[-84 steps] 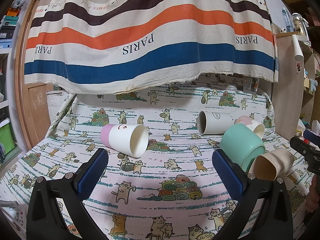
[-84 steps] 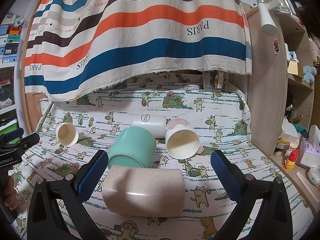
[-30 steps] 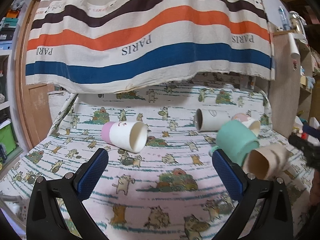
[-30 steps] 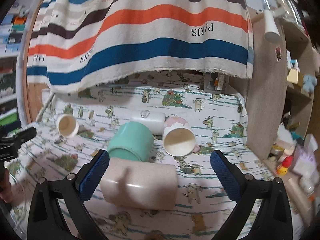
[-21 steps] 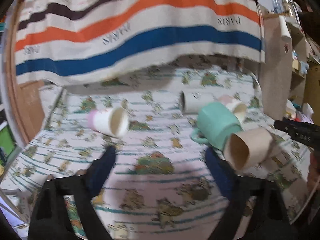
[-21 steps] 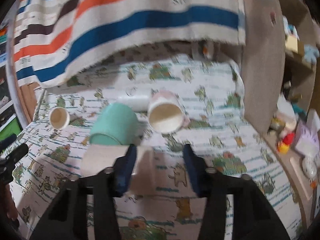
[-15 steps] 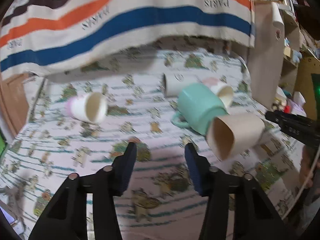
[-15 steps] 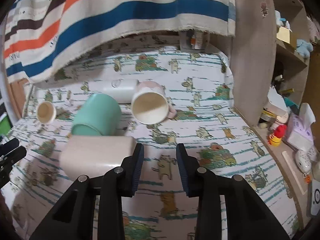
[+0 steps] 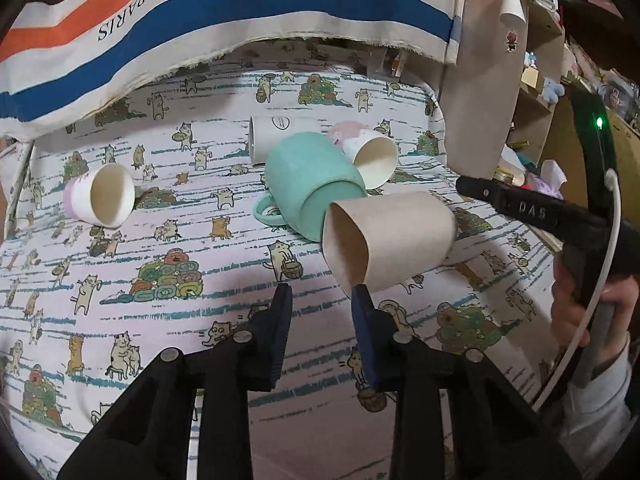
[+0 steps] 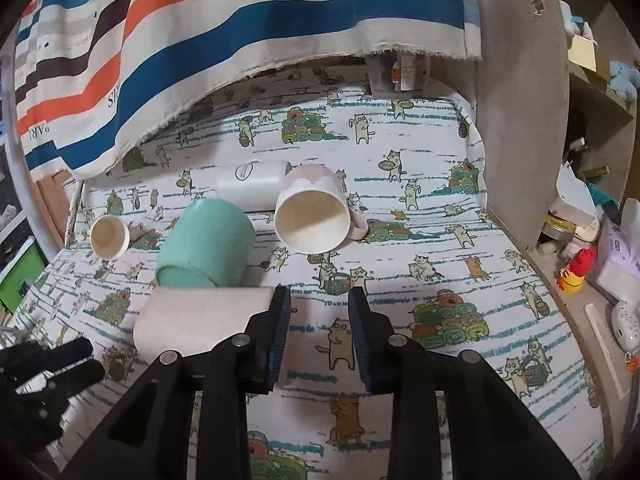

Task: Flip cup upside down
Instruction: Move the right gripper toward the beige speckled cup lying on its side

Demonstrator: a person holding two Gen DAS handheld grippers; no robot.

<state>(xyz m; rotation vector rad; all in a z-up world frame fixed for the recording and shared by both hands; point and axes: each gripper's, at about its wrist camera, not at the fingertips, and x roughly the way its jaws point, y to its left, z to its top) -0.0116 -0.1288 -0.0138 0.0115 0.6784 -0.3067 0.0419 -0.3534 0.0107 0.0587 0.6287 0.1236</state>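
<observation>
cups: five lay on their sides on the cat-print tablecloth (image 9: 168, 320), none stood inverted
nearest cup: beige matte squarish cup (image 9: 388, 240) lay sideways, mouth toward left gripper, touching the mint green handled mug (image 9: 312, 188)
others: white-and-pink speckled mug (image 10: 312, 216) and white cylindrical cup with logo (image 10: 252, 180) lay behind the mint one; small white cup with lilac base (image 9: 98, 200) lay well apart to the left
left gripper (image 9: 320, 300): jaws partly closed, narrow gap, nothing between them; right fingertip (image 9: 360, 300) just at lower rim of beige cup, contact unclear
right gripper (image 10: 318, 300): jaws narrowed, gap visible, held nothing; left finger (image 10: 280, 312) overlapped the base end of beige cup, touch not sure
done: nothing flipped, no cup grasped
left: probably grip beige cup, lift, turn mouth down, set on cloth
backdrop: striped PARIS-print fabric (image 10: 240, 20) hung behind
</observation>
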